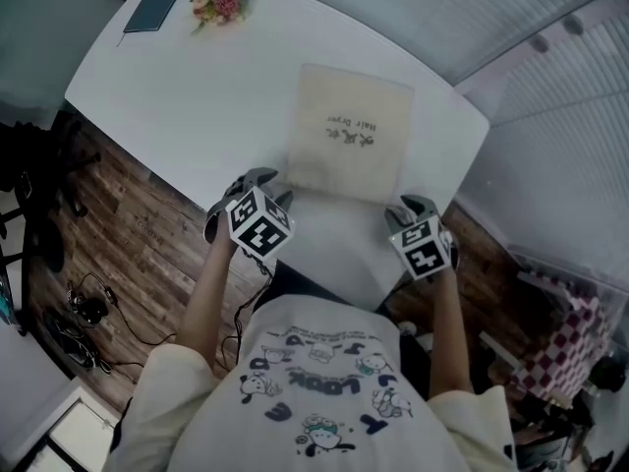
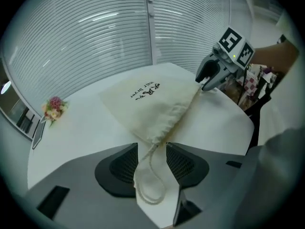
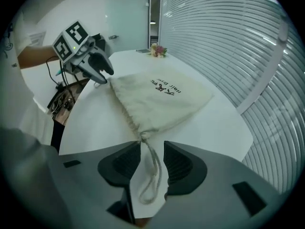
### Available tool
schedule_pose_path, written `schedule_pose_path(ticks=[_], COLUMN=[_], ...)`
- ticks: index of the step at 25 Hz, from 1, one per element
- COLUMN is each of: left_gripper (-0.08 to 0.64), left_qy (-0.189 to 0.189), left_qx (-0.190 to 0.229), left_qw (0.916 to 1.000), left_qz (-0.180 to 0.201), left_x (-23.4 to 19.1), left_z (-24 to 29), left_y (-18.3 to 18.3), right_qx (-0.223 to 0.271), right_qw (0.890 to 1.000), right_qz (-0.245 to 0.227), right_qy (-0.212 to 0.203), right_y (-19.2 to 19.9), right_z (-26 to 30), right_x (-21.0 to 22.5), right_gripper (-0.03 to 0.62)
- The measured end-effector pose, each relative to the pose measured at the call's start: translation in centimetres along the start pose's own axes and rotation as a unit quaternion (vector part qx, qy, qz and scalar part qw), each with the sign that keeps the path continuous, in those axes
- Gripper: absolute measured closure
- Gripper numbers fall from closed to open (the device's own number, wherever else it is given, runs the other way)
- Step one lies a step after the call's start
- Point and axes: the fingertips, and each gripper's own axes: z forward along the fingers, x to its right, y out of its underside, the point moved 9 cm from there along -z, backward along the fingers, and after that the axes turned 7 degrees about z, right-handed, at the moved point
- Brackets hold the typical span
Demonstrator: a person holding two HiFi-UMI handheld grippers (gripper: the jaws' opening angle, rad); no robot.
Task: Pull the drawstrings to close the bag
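Observation:
A cream drawstring bag (image 1: 349, 131) with dark print lies flat on the white table (image 1: 197, 96), its gathered mouth toward me. My left gripper (image 1: 263, 187) stands at the mouth's left corner and my right gripper (image 1: 413, 207) at its right corner. In the left gripper view the left gripper (image 2: 152, 149) is open, and a cord loop (image 2: 150, 178) lies loose on the table between its jaws. The right gripper view shows the right gripper (image 3: 152, 147) open too, with the other cord loop (image 3: 151, 175) lying between its jaws, untouched by the pads.
A small bunch of flowers (image 1: 220, 4) and a dark notebook (image 1: 155, 4) lie at the table's far left. The table's near edge runs just under both grippers. Cables (image 1: 84, 313) lie on the wooden floor to the left. A slatted wall (image 1: 550, 116) stands behind the table.

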Motion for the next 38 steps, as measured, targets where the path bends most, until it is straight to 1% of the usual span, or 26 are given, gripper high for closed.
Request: schedule_pose_path(ticks=[3, 6, 11, 12, 14, 19, 22, 26, 28, 29, 30, 31, 32, 34, 35, 36, 38], left_gripper=[0.339, 0.339, 0.344, 0.363, 0.452, 0.491, 0.499, 0.503, 0.505, 0.505, 0.505, 0.506, 0.506, 0.506, 0.506, 0.506, 0.506], left_qy=[0.001, 0.005, 0.016, 0.015, 0.011, 0.020, 0.025, 0.033, 0.031, 0.029, 0.027, 0.027, 0.028, 0.024, 0.017, 0.006, -0.016], left_qx=[-0.022, -0.036, -0.052, -0.055, -0.055, -0.052, -0.048, -0.038, -0.032, -0.028, -0.020, -0.009, 0.002, 0.024, 0.031, 0.035, 0.038], left_qw=[0.9988, 0.9977, 0.9966, 0.9964, 0.9964, 0.9968, 0.9978, 0.9987, 0.9987, 0.9982, 0.9966, 0.9928, 0.9859, 0.9652, 0.9551, 0.9470, 0.9350], left_qz=[0.043, 0.058, 0.062, 0.064, 0.064, 0.056, 0.038, -0.003, -0.025, -0.045, -0.075, -0.116, -0.165, -0.259, -0.294, -0.319, -0.352], left_x=[0.1, 0.4, 0.5, 0.5, 0.5, 0.3, 0.2, 0.1, 0.1, 0.1, 0.0, 0.0, -0.1, 0.0, 0.2, 0.4, 0.8], left_z=[0.9, 1.7, 2.1, 2.1, 2.2, 2.4, 2.2, 1.9, 1.7, 1.6, 1.6, 1.6, 1.6, 1.4, 1.3, 1.2, 1.0], left_y=[-0.2, -0.1, -0.3, -0.3, -0.2, 0.0, 0.0, 0.4, 0.6, 0.7, 0.8, 1.1, 1.4, 2.2, 2.5, 2.7, 3.0], right_qx=[-0.024, -0.042, -0.062, -0.063, -0.063, -0.067, -0.068, -0.060, -0.057, -0.053, -0.045, -0.034, -0.021, 0.003, 0.012, 0.020, 0.037], right_qw=[0.999, 0.997, 0.995, 0.995, 0.995, 0.994, 0.994, 0.995, 0.996, 0.997, 0.998, 0.999, 0.999, 0.996, 0.993, 0.990, 0.980], right_qz=[-0.035, -0.064, -0.080, -0.081, -0.082, -0.087, -0.086, -0.082, -0.069, -0.057, -0.039, -0.015, 0.014, 0.071, 0.097, 0.124, 0.185], right_qy=[-0.013, -0.016, -0.013, -0.012, -0.008, -0.010, -0.006, 0.009, 0.018, 0.023, 0.030, 0.037, 0.044, 0.056, 0.061, 0.063, 0.065], right_y=[0.2, 0.3, 0.5, 0.5, 0.5, 0.4, 0.5, 0.7, 0.7, 0.8, 0.8, 0.8, 0.9, 1.0, 1.1, 1.2, 1.6], right_z=[0.8, 1.2, 1.7, 1.7, 1.8, 2.0, 2.0, 1.7, 1.5, 1.4, 1.3, 1.2, 1.0, 0.6, 0.4, 0.3, 0.3], right_x=[-0.1, -0.3, -0.6, -0.6, -0.5, -0.2, 0.0, 0.1, 0.1, 0.1, 0.2, 0.4, 0.5, 0.5, 0.5, 0.5, 0.8], right_gripper=[0.451, 0.474, 0.529, 0.535, 0.547, 0.561, 0.566, 0.569, 0.571, 0.571, 0.572, 0.572, 0.572, 0.572, 0.572, 0.572, 0.572])
